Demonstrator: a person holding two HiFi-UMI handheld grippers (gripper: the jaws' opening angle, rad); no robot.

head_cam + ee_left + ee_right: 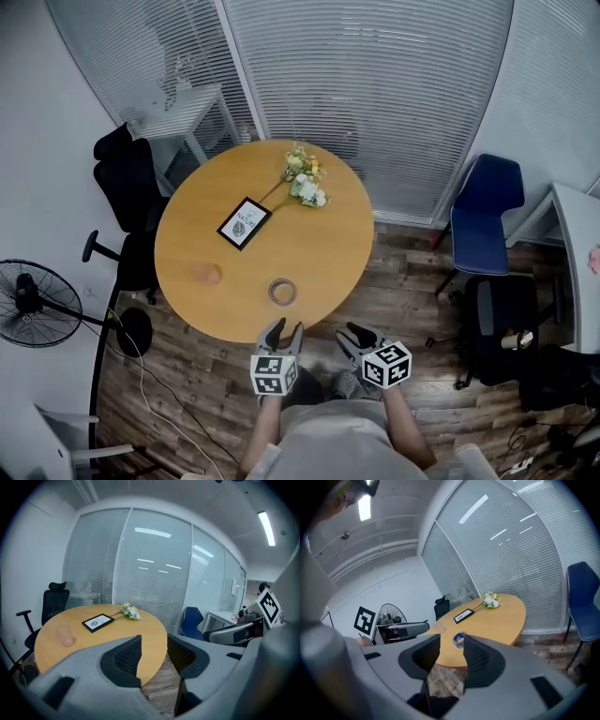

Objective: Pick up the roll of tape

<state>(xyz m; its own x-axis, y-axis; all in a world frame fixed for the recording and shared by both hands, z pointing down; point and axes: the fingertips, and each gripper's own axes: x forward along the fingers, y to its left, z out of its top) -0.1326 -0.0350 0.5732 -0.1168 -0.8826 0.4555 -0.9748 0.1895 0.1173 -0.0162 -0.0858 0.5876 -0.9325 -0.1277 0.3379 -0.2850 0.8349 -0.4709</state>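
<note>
The roll of tape (282, 292) lies flat on the round wooden table (319, 244), near its front edge. In the right gripper view the tape (458, 638) shows between and beyond the jaws. My left gripper (285, 334) hangs just off the table's front edge, open with nothing in it. My right gripper (354, 336) floats beside it to the right, over the floor, also open and holding nothing. In the left gripper view the left gripper (153, 654) points at the table edge and the tape is hidden.
On the table lie a black picture frame (244, 223), a bunch of white flowers (305, 178) and a small pinkish cup (210, 274). A black office chair (131, 202) stands left, a blue chair (485, 211) right, a fan (37, 305) at far left. A black bag (506, 328) sits on the floor.
</note>
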